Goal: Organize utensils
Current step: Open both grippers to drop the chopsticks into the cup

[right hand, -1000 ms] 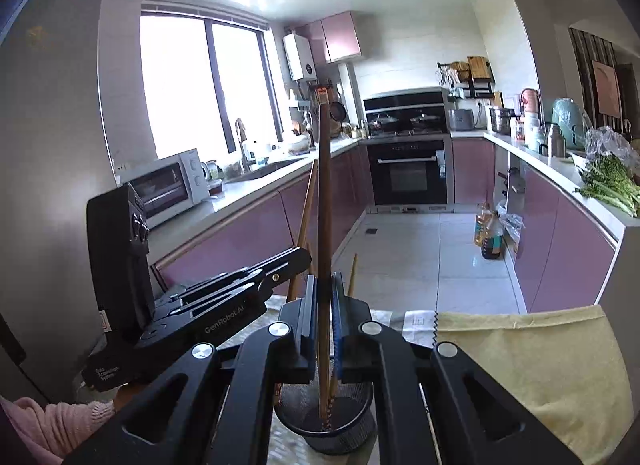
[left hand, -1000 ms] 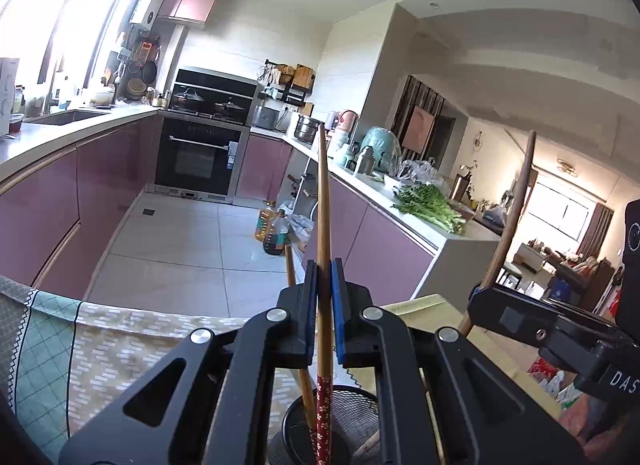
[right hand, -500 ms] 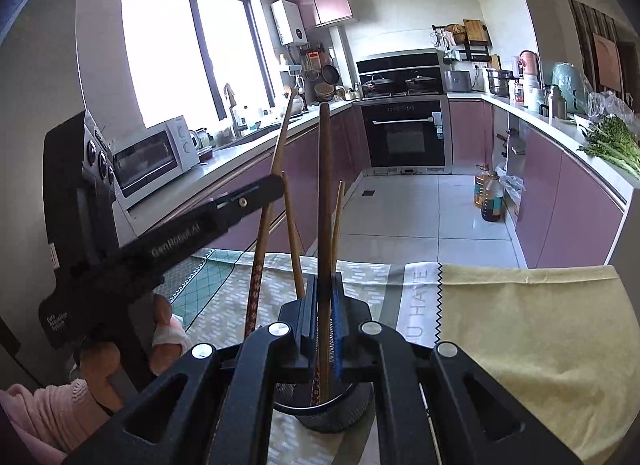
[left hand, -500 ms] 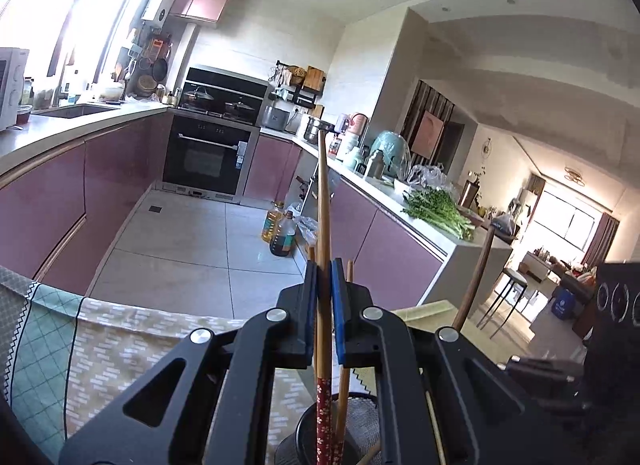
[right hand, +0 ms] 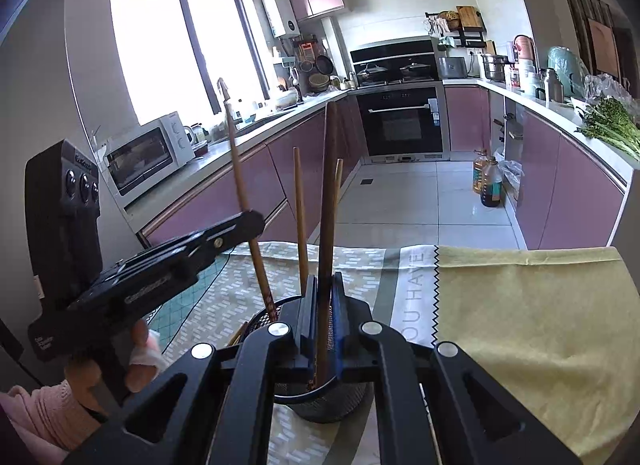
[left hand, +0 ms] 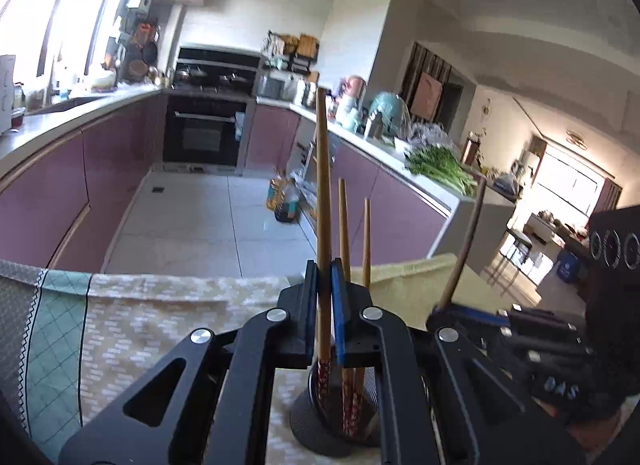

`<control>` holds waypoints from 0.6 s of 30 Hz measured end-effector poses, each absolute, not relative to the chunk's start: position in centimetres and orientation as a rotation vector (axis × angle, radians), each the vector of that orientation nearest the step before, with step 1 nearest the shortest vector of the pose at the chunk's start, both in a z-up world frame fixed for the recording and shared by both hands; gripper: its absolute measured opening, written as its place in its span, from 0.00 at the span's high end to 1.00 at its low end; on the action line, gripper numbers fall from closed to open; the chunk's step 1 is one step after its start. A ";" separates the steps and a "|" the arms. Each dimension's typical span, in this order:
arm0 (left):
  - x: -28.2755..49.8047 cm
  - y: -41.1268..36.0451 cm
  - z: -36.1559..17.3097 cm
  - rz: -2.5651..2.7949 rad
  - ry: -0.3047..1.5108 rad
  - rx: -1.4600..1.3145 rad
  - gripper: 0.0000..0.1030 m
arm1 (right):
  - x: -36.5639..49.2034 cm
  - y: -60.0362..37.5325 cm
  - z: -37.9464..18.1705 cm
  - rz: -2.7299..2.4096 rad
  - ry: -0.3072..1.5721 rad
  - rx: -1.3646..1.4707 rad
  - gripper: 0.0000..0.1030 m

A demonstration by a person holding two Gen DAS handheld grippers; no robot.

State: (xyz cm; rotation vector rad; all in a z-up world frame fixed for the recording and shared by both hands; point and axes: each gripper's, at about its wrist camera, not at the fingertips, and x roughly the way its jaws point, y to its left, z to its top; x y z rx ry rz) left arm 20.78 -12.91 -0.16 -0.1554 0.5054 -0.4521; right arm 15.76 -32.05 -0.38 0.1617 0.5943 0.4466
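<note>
While both claws are clamped on a chopstick each, the sticks stand almost upright with their lower ends already inside the black mesh cup [left hand: 320, 425], which sits on the patterned cloth [left hand: 160, 325] covering the table. The left claw [left hand: 325, 305] grips a light chopstick [left hand: 322, 185] with a red patterned foot; this foot is below the rim of the cup, next to two shorter sticks [left hand: 343, 221] that rest there on their own. The right claw [right hand: 323, 317] holds a darker chopstick [right hand: 329, 193] in the same manner, and in its view the left claw [right hand: 250, 225] comes from the left side with its stick leaning toward the same cup [right hand: 328, 405]. I think the sticks are kept vertical and gripped low so that they can slide straight into the narrow opening without knocking the ones inside. Whether their tips touch the bottom I cannot tell, because the claws hide it. The step seems to be the last part of the lowering; the next move would be to release, and the risk is that the light cup tips if a stick is pushed sideways.
</note>
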 end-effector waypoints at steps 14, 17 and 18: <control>20.5 -11.8 -2.1 -0.551 0.684 -0.056 0.67 | 15.9 -32.1 -1.2 0.429 0.627 0.187 0.77; 19.2 -10.6 -1.5 -0.540 0.645 -0.036 0.63 | 14.5 -32.0 -0.8 0.449 0.603 0.184 0.74; 18.5 -9.9 -1.4 -0.537 0.630 -0.033 0.61 | 14.1 -31.9 -0.7 0.460 0.596 0.182 0.72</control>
